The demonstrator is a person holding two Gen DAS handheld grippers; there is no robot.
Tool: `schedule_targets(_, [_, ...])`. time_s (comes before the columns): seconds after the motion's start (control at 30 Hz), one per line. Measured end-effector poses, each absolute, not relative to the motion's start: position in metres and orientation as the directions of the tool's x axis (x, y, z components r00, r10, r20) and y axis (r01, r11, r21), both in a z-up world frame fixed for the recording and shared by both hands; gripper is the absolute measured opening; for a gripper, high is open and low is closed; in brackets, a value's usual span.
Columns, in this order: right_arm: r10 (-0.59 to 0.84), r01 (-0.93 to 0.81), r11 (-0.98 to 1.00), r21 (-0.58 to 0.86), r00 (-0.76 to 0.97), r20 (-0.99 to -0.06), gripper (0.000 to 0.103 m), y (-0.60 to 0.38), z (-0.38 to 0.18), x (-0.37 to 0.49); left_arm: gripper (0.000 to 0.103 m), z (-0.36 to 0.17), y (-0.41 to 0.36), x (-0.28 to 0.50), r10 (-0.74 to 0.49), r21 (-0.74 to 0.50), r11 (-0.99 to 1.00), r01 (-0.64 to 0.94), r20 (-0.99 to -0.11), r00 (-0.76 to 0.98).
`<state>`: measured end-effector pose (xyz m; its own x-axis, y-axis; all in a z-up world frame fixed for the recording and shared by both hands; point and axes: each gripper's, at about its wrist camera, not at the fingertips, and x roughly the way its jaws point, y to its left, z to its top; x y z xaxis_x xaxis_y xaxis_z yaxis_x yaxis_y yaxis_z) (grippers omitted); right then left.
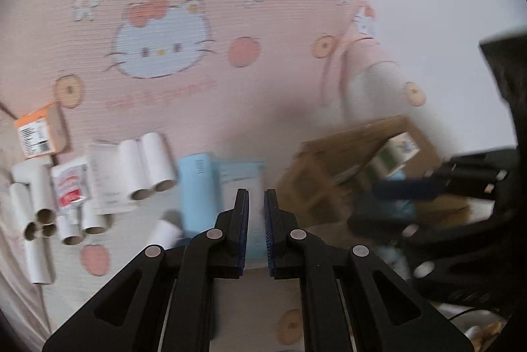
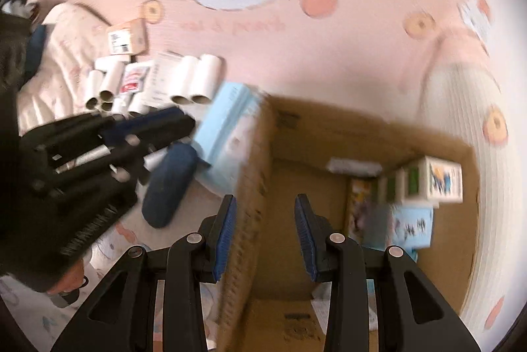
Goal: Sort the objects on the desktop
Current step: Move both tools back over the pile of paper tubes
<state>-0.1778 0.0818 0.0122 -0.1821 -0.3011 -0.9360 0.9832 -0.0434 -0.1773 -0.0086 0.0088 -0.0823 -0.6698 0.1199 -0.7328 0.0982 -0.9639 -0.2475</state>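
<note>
My left gripper [image 1: 256,192] is shut and empty, above a light blue box [image 1: 197,187] on the pink cartoon-cat blanket [image 1: 263,32]. Several white paper roll cores [image 1: 154,167] lie to its left. In the right wrist view the left gripper [image 2: 184,120] hangs over the roll cores [image 2: 201,78], next to the light blue box [image 2: 227,121] and a dark blue case [image 2: 168,184]. My right gripper [image 2: 265,199] hovers over the left wall of an open cardboard box [image 2: 257,154], its pads a little apart with nothing held. It shows blurred over the cardboard box [image 1: 316,174] as the right gripper [image 1: 365,203].
Small printed cartons [image 2: 441,180] and a blue carton [image 2: 411,227] sit inside the cardboard box. A kraft box with a barcode [image 1: 39,131], a red-and-white sachet [image 1: 70,184] and a white packet [image 1: 105,177] lie among the rolls. A white ribbed pillow [image 2: 461,108] rises at the right.
</note>
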Motion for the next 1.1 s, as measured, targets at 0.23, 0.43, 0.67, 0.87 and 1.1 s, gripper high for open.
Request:
schedule_targets(0.23, [-0.37, 0.987, 0.083, -0.141, -0.101, -0.924, 0.033, 0.046, 0.015, -0.132, 0.01, -0.108, -0.063, -0.002, 0.088, -0.302, -0.925, 0.229, -0.759, -0.645])
schedule_targets(0.43, [-0.392, 0.968, 0.207, -0.143, -0.052, -0.919, 0.033, 0.008, 0.002, -0.087, 0.01, -0.123, -0.125, 0.013, 0.048, -0.31, -0.9, 0.306, -0.769, -0.637])
schedule_targets(0.67, [-0.353, 0.936, 0.331, -0.119, 0.006, -0.936, 0.033, -0.037, -0.017, -0.032, 0.01, -0.147, -0.187, 0.029, -0.072, -0.178, -0.914, 0.366, -0.815, -0.575])
schedule_targets(0.87, [-0.333, 0.915, 0.394, -0.084, 0.057, -0.941, 0.033, -0.082, -0.037, 0.001, 0.01, -0.153, -0.249, 0.034, -0.118, -0.167, -0.875, 0.454, -0.836, -0.536])
schedule_targets(1.1, [-0.254, 0.949, 0.31, 0.063, 0.147, -0.956, 0.033, -0.146, -0.065, 0.009, 0.028, -0.141, -0.295, 0.027, -0.179, -0.126, -0.872, 0.474, -0.818, -0.547])
